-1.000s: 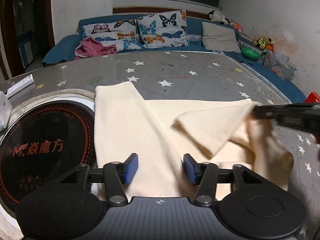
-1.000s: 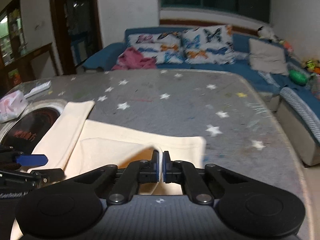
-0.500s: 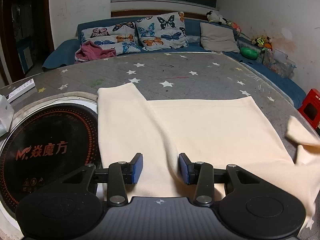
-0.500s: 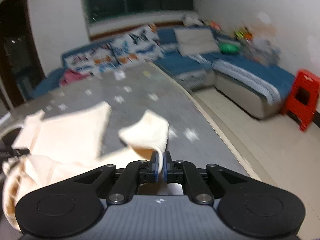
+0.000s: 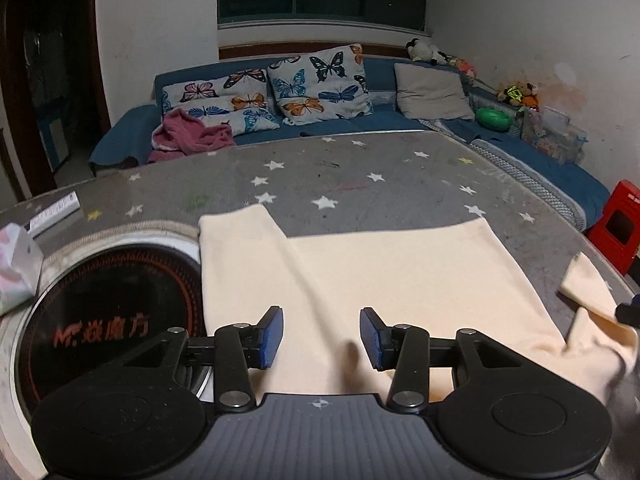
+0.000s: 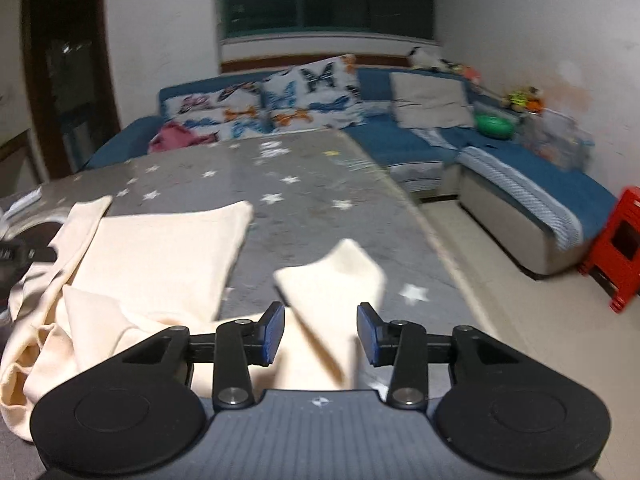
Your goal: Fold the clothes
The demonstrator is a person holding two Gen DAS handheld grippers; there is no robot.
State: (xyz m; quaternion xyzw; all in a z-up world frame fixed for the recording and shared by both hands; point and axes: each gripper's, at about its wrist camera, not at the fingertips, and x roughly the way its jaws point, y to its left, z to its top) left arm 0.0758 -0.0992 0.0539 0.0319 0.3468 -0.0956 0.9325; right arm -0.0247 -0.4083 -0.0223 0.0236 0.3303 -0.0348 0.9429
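Note:
A cream garment lies spread on the grey star-print table. One sleeve runs along its left side over the cooktop edge. My left gripper is open, hovering over the garment's near edge. In the right wrist view the same garment lies at the left, bunched near me. Its other sleeve lies out to the right, its near part between the pads of my open right gripper. The sleeve end also shows in the left wrist view.
A round induction cooktop is set into the table at the left, a tissue pack beside it. A blue sofa with butterfly pillows and a pink garment stands behind. A red stool stands on the floor at the right.
My right gripper carried the sleeve from over the garment out to the right, then opened and let it go. The left gripper stayed open over the near edge.

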